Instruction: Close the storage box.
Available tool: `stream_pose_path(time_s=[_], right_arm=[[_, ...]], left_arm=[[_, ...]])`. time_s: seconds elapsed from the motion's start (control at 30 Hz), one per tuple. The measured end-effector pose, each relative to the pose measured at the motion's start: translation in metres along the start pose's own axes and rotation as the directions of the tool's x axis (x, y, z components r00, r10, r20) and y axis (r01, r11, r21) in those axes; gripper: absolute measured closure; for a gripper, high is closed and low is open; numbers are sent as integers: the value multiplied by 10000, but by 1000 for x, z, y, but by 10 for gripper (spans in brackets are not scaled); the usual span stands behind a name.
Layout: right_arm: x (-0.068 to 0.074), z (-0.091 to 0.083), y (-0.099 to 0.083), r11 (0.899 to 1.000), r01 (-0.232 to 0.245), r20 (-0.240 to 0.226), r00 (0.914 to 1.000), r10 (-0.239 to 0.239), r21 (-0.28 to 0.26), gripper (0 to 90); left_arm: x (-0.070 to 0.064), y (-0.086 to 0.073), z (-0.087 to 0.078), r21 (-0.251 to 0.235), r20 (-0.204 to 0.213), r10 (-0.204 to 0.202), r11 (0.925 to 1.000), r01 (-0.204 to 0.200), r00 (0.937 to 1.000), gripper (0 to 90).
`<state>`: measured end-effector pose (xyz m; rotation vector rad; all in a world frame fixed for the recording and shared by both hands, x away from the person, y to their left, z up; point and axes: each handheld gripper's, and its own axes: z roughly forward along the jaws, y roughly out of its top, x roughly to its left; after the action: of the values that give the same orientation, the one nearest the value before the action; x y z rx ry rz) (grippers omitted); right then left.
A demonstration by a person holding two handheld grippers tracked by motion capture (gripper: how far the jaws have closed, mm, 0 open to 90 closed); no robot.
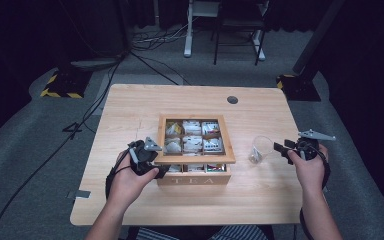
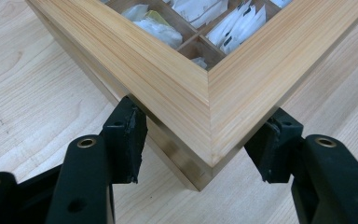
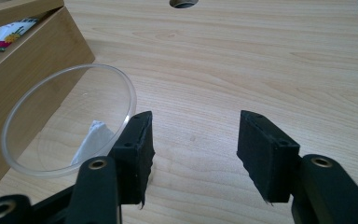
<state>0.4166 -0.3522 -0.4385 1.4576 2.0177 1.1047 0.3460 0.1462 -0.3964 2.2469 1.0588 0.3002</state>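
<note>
A wooden tea box (image 1: 193,180) marked TEA stands mid-table, its window-framed lid (image 1: 195,159) lifted a little at the front over rows of tea bags (image 1: 192,142). My left gripper (image 1: 155,160) is at the lid's front left corner. In the left gripper view the left gripper (image 2: 198,140) is open, one jaw on each side of the lid corner (image 2: 205,93). A clear glass (image 1: 261,149) with a tea bag (image 3: 91,140) in it stands right of the box. My right gripper (image 1: 285,148) is open just right of the glass (image 3: 70,121); nothing sits between the jaws of the right gripper (image 3: 193,154).
The light wooden table (image 1: 130,110) has a round cable hole (image 1: 232,99) at the back right. Bare tabletop lies around the box and in front of it. Cables and stand bases lie on the grey floor beyond the table.
</note>
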Motion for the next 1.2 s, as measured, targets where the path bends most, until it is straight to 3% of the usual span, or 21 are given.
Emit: stream_pose_path(time_s=[0.53, 0.77, 1.2], right_arm=[[4, 8, 2, 9999, 115, -211, 9997, -113, 105, 464], [6, 11, 4, 9999, 97, -296, 9995, -93, 130, 464], [-11, 10, -1, 9990, -130, -25, 9999, 131, 439, 468]], left_arm=[[2, -10, 0, 262, 334, 261, 9993, -270, 9991, 433], [-1, -16, 5, 679, 276, 396, 9968, -414, 9988, 426], [-2, -21, 12, 1016, 287, 438, 9937, -466, 9986, 423]])
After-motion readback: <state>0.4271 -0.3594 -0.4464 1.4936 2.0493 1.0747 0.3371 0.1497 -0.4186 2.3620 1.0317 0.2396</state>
